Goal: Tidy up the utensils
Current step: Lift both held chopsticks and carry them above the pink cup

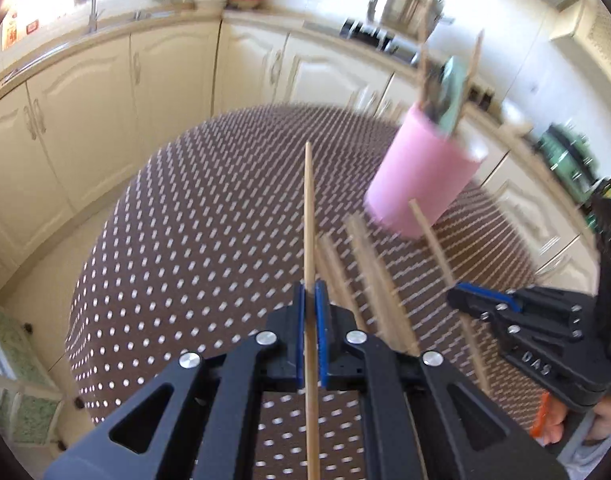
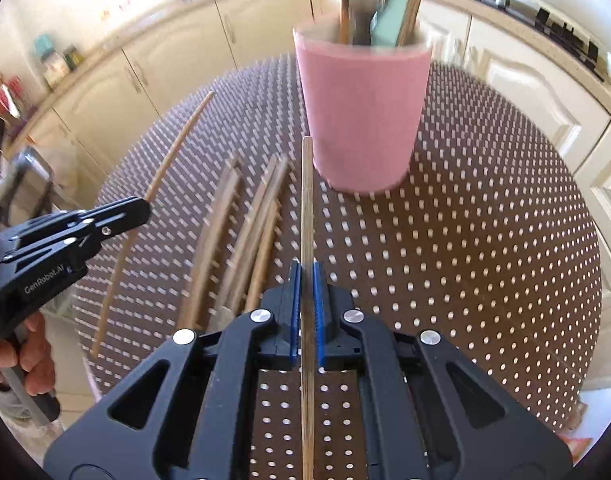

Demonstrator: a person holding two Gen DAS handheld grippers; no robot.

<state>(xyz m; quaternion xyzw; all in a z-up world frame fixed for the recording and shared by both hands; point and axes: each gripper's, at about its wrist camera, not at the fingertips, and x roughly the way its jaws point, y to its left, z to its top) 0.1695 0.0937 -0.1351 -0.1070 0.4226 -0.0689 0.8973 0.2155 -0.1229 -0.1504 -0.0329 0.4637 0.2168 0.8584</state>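
Note:
My left gripper is shut on a wooden chopstick that points forward over the dotted brown tablecloth. My right gripper is shut on another wooden chopstick that points at the pink utensil cup. The cup holds metal cutlery, a green-handled tool and wooden sticks. In the left wrist view the cup stands ahead to the right, and the right gripper holds its chopstick beside it. In the right wrist view the left gripper is at the left with its chopstick. Several chopsticks lie on the table between the grippers.
The round table has a brown cloth with white dots. Cream kitchen cabinets and a worktop with a sink curve behind it. A cooker with a steel pot stands at the back right.

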